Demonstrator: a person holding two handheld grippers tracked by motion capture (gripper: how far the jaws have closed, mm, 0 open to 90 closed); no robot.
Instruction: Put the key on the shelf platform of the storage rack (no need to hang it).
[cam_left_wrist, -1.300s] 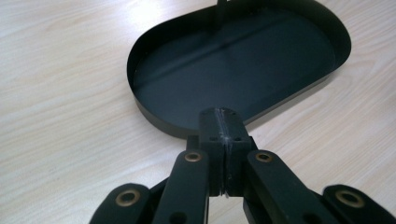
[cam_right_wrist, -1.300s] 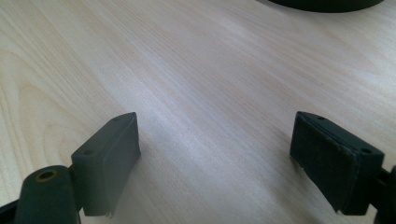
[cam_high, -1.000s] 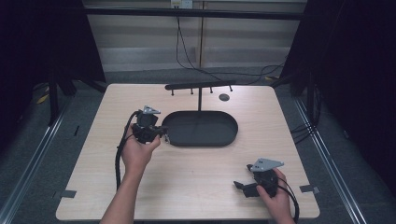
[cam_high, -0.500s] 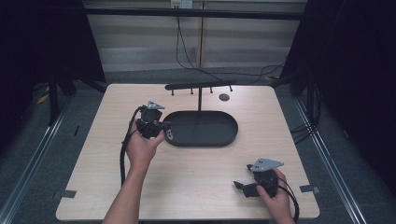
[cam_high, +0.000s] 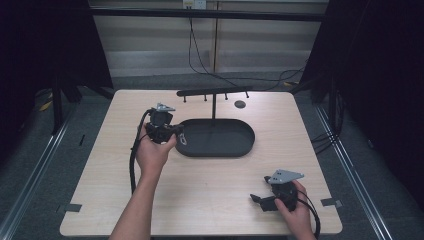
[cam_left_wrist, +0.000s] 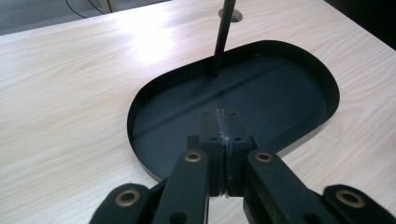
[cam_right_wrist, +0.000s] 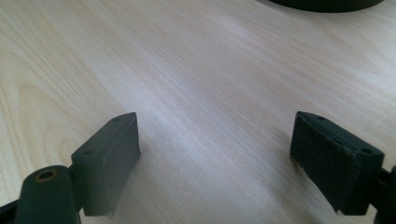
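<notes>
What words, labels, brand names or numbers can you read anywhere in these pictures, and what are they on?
None can be read. The black oval tray, the T-shaped stand, the wooden table, the left claw and the right claw carry no visible print. The pale plate on the back wall is too small to read.

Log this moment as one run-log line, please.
left gripper: shut, nothing visible between jaws, over left end of black oval tray | right gripper: open, over bare table

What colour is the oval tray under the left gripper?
Black, matte; the tray shows best in the left gripper view.
</notes>
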